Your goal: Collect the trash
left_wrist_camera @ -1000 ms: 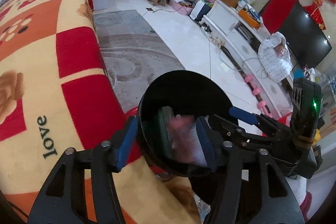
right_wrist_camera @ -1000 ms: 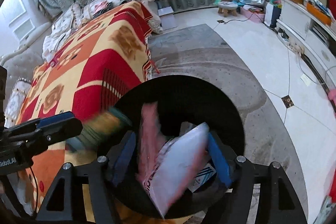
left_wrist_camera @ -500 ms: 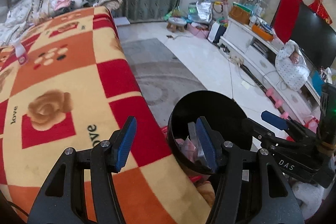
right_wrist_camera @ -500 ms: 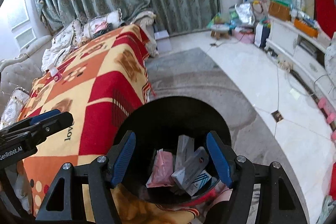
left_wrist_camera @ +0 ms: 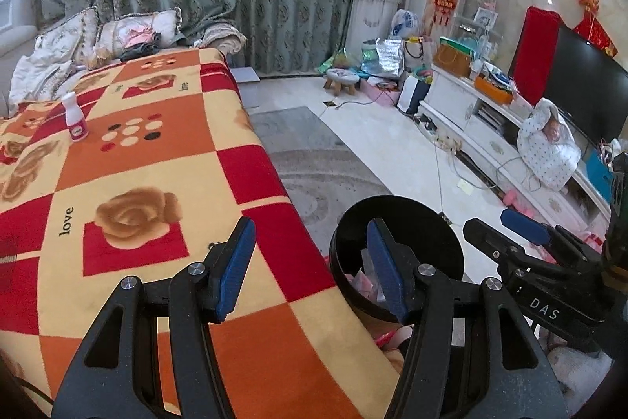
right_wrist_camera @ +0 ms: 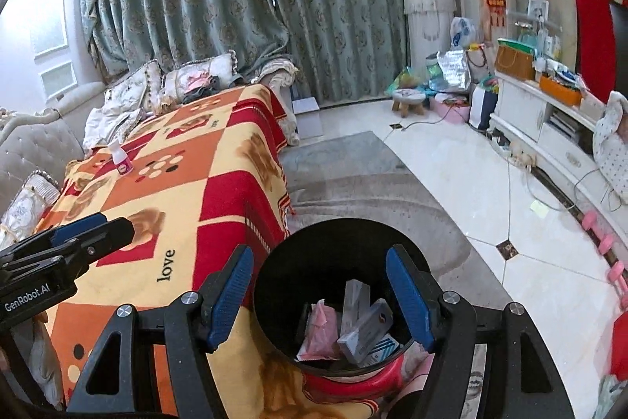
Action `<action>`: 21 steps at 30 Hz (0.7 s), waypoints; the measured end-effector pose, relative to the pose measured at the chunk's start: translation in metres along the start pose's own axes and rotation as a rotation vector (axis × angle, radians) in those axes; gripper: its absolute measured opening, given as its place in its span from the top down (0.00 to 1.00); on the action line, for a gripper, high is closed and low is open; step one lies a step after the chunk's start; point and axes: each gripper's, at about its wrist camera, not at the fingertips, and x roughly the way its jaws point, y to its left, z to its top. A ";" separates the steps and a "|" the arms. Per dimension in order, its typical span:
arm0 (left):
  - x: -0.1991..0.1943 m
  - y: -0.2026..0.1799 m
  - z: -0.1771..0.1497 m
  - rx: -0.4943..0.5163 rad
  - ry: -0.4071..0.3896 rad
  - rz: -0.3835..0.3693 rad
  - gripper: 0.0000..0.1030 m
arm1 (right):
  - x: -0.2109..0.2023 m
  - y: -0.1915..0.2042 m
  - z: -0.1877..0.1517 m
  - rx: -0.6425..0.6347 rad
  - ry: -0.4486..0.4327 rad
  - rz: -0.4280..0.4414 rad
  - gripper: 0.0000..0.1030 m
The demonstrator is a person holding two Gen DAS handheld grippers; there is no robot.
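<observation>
A black round bin (right_wrist_camera: 333, 250) stands beside the blanket-covered table; in the left wrist view the bin (left_wrist_camera: 428, 222) sits at lower right. Inside lie a pink wrapper (right_wrist_camera: 320, 330), a grey carton (right_wrist_camera: 365, 328) and other packets. My right gripper (right_wrist_camera: 320, 295) hangs open above the bin's mouth, nothing between its blue pads. My left gripper (left_wrist_camera: 310, 264) is open and empty over the table's edge, its right finger in front of the bin. A small white bottle (left_wrist_camera: 75, 118) with a pink label stands upright far back on the blanket; the right wrist view shows the bottle (right_wrist_camera: 121, 156) too.
The red, orange and yellow blanket (left_wrist_camera: 157, 163) covers the table on the left. A grey rug (right_wrist_camera: 353, 183) and white tiled floor lie beyond the bin. A white TV cabinet (left_wrist_camera: 490, 128), bags and a small stool (left_wrist_camera: 342, 81) line the far right. A sofa with cushions (right_wrist_camera: 129, 93) is behind.
Both grippers rose and tilted upward away from the bin. The packets seen blurred between the fingers a second ago now lie still at the bin's bottom.
</observation>
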 end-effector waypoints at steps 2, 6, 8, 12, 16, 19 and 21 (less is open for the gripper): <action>-0.004 0.001 -0.001 0.000 -0.010 0.001 0.44 | -0.003 0.004 0.000 -0.005 -0.005 -0.001 0.34; -0.009 0.000 -0.001 0.010 -0.028 0.009 0.44 | -0.009 0.008 0.001 -0.008 -0.021 -0.005 0.30; -0.010 0.000 -0.001 0.006 -0.031 0.003 0.44 | -0.011 0.010 0.002 -0.009 -0.024 -0.006 0.28; -0.011 0.001 -0.001 0.004 -0.039 -0.002 0.44 | -0.015 0.012 0.004 -0.016 -0.035 -0.012 0.28; -0.011 0.001 0.000 -0.001 -0.037 -0.007 0.44 | -0.018 0.015 0.004 -0.027 -0.040 -0.019 0.28; -0.012 0.001 0.000 -0.004 -0.037 -0.009 0.44 | -0.017 0.016 0.005 -0.035 -0.039 -0.023 0.27; -0.012 0.001 0.000 -0.003 -0.038 -0.008 0.44 | -0.016 0.018 0.005 -0.038 -0.037 -0.023 0.27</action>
